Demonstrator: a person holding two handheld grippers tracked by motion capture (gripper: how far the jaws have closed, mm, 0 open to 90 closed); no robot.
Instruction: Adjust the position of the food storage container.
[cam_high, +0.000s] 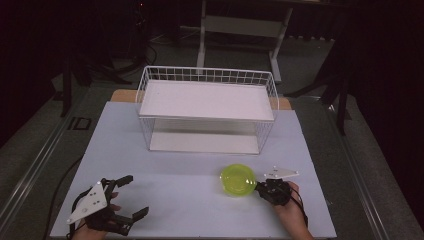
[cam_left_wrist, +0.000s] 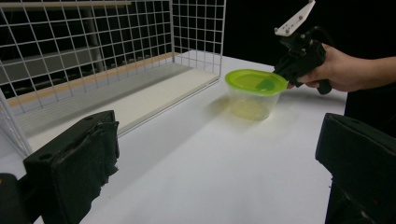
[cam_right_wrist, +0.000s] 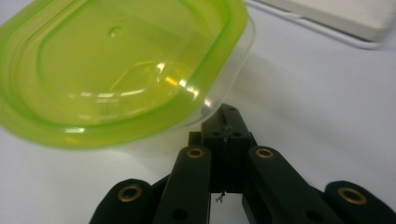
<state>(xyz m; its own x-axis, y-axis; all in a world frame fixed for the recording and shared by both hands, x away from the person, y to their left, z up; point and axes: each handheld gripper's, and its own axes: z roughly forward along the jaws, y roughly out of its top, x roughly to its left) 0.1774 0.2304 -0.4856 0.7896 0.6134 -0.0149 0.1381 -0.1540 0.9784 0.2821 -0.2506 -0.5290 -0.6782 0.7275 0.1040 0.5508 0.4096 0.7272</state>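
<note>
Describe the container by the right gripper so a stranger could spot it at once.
Start at the white wire basket at the back of the white table. In front of its right end sits a clear tub with a lime-green lid, the one coloured thing.

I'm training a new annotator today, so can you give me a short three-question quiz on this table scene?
1. True or false: the left gripper has its jaws spread apart.
2. What is the right gripper doing to the green-lidded tub? A) hovering high above it B) closed, with its tips against the tub's rim C) holding it inside the rack
3. How many shelves does the white wire rack have, and what is on them?

Key: 1. True. 2. B. 3. Two shelves, with nothing on them.
</note>
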